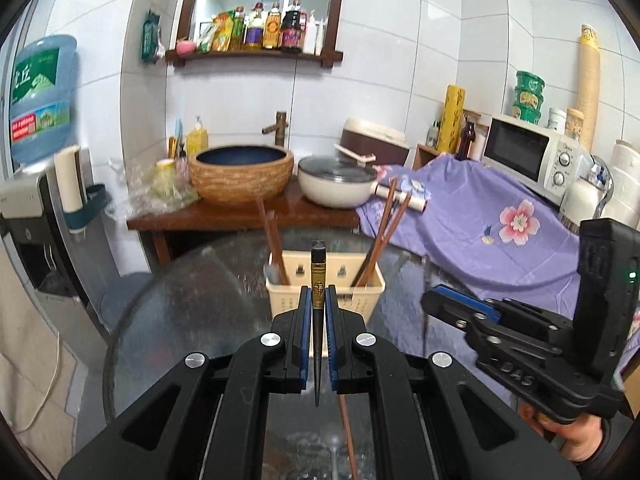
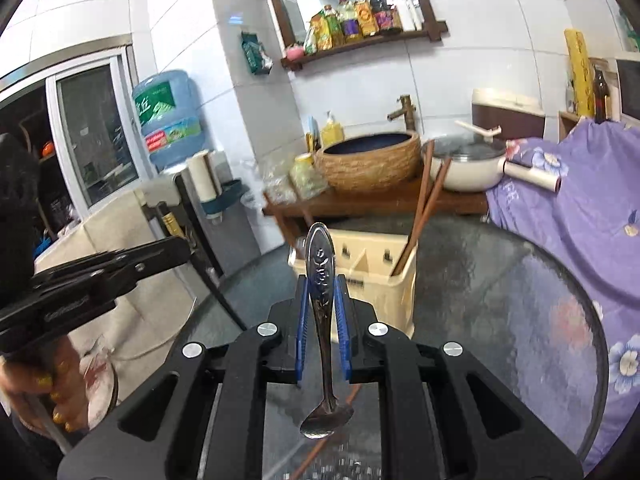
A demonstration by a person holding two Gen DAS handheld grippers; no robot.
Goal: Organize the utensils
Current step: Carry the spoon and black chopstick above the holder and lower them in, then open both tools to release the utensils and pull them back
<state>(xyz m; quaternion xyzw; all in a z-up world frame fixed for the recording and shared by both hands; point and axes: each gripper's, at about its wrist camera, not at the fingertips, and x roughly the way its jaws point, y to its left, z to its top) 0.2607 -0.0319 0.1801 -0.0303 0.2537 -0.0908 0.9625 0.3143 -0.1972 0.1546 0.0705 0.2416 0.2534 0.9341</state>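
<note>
My left gripper (image 1: 319, 296) is shut on a black chopstick (image 1: 318, 276) with a gold band, held upright above the round glass table (image 1: 192, 304), just in front of the cream utensil holder (image 1: 324, 300). Several brown chopsticks (image 1: 380, 236) stand in the holder. My right gripper (image 2: 322, 292) is shut on a metal spoon (image 2: 321, 280), handle up and bowl hanging down, near the same holder (image 2: 372, 276), which has brown chopsticks (image 2: 424, 208) in its right compartment. A brown chopstick (image 1: 347, 432) lies on the glass below my left gripper.
Behind the table stands a wooden counter (image 1: 240, 216) with a woven basin (image 1: 242, 172) and a white lidded pot (image 1: 336, 184). A purple floral cloth (image 1: 480, 232) covers the right side beside a microwave (image 1: 532, 152). A water dispenser (image 1: 36, 200) stands at left.
</note>
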